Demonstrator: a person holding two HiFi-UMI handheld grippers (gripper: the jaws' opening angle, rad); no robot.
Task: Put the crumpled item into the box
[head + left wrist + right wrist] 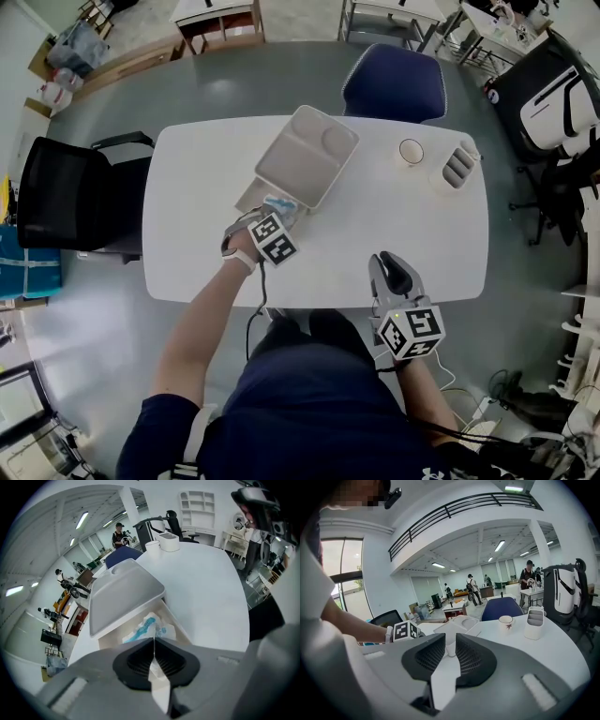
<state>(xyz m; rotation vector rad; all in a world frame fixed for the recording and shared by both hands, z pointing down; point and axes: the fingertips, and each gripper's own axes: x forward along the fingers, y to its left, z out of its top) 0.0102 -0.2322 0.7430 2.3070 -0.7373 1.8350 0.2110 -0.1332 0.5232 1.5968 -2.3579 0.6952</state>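
We are holding the left hand-held gripper [153, 639] pointed steeply down over the open box [111, 638], which is standing on the white bench [394, 206] towards its left side. Its jaws are pressed together, and the tips are pinching the top fold of the crumpled item [148, 626], a white wad with blue print. The wad is sitting inside the box, against the near wall and just under the gripper tips. The box lid [123, 596] is tilting up and away behind it, with its hollow inner face turned towards us.

We are keeping the right hand-held gripper [450, 641] over the near edge of the bench, well apart from the box and aimed across the bench top. Its jaws are standing apart with nothing between them.

Further along the bench, a small white cup [505, 622] and a white slotted holder [534, 620] are standing near each other, both well apart from the box. A blue chair [394, 84] is standing behind the bench, and a black chair [66, 192] is standing at its left end.
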